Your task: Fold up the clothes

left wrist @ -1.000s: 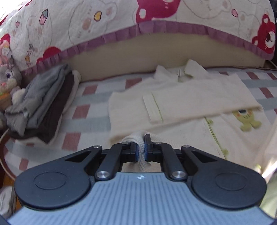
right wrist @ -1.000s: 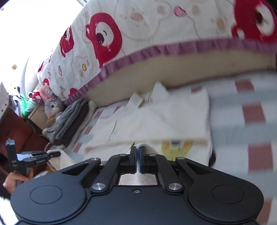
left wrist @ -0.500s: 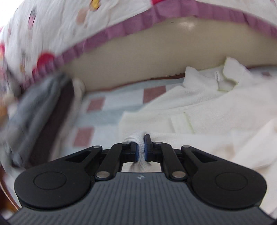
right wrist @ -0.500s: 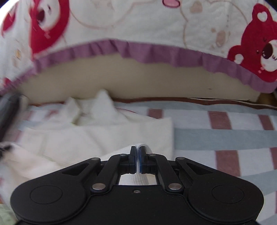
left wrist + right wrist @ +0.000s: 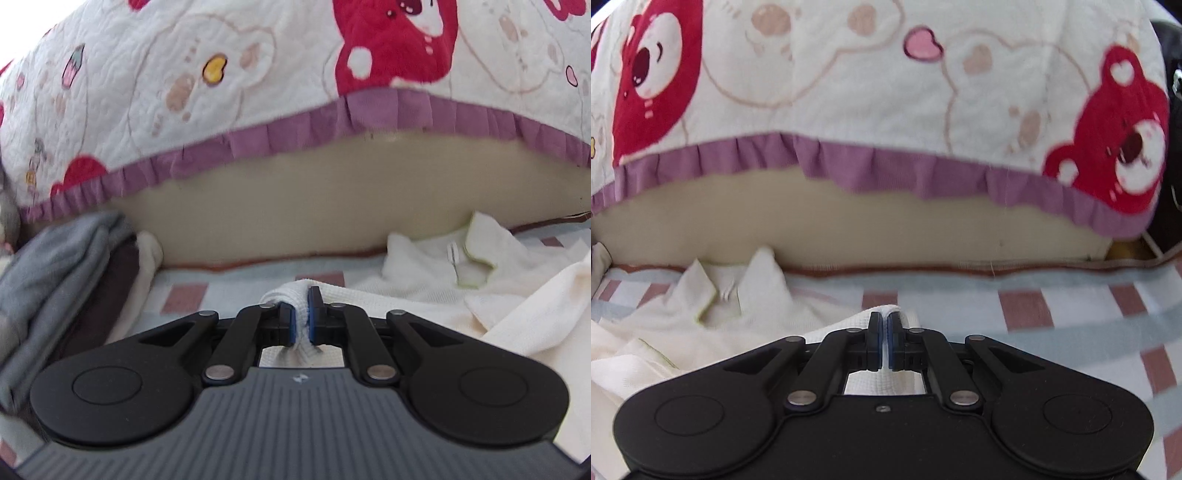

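Note:
A cream collared shirt lies on a checked sheet, its collar near the sofa back. My left gripper is shut on a bunched white edge of the shirt, held low over the sheet. My right gripper is shut on another edge of the same shirt, just right of the collar. The cloth runs between the jaws of both grippers and under them.
A pile of folded grey and dark clothes sits at the left. A beige sofa back with a bear-print quilt rises close behind. The checked sheet extends to the right.
Both grippers have carried the shirt's lower edge forward toward the collar and the sofa back. The printed lower half is no longer in view.

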`<state>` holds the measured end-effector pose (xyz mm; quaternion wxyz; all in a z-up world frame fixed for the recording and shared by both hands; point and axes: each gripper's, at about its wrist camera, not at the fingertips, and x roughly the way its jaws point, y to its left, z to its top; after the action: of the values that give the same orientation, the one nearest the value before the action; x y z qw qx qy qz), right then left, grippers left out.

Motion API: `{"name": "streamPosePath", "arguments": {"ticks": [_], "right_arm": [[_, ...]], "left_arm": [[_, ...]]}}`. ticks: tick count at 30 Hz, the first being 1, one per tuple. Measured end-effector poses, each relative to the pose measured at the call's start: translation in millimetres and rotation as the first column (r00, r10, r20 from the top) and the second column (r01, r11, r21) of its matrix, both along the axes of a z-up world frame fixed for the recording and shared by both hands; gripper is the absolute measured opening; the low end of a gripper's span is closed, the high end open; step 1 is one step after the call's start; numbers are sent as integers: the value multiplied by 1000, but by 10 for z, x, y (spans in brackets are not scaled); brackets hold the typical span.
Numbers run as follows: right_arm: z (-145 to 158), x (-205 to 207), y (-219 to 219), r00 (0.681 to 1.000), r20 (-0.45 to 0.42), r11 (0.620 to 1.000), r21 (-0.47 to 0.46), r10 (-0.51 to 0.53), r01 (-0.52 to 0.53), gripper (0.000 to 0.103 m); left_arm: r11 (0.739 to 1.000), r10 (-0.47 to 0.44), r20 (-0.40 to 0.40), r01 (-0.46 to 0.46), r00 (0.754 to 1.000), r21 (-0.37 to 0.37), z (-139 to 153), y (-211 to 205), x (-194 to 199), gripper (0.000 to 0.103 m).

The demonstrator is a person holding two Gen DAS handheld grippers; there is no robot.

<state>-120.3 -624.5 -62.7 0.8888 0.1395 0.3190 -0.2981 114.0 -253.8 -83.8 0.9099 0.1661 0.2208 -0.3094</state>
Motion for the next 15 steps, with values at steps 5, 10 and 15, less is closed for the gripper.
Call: {"name": "streamPosePath", "arguments": {"ticks": [5,10,15], "right_arm": [[-19,367,-294,999,-3,999,12,-53,53,5],[-411,705,-656,996,-88,983,179,-26,41,25],[-421,422,-715,997,-30,978,194,-70,75,53]], "left_arm": [[1000,24,-30,-25,999,-6,148,-194,306,6],[982,128,-110,-111,986,150,-380,-560,823,10],[986,133,-87,-124,987,110,-472,-370,602,18]]}}
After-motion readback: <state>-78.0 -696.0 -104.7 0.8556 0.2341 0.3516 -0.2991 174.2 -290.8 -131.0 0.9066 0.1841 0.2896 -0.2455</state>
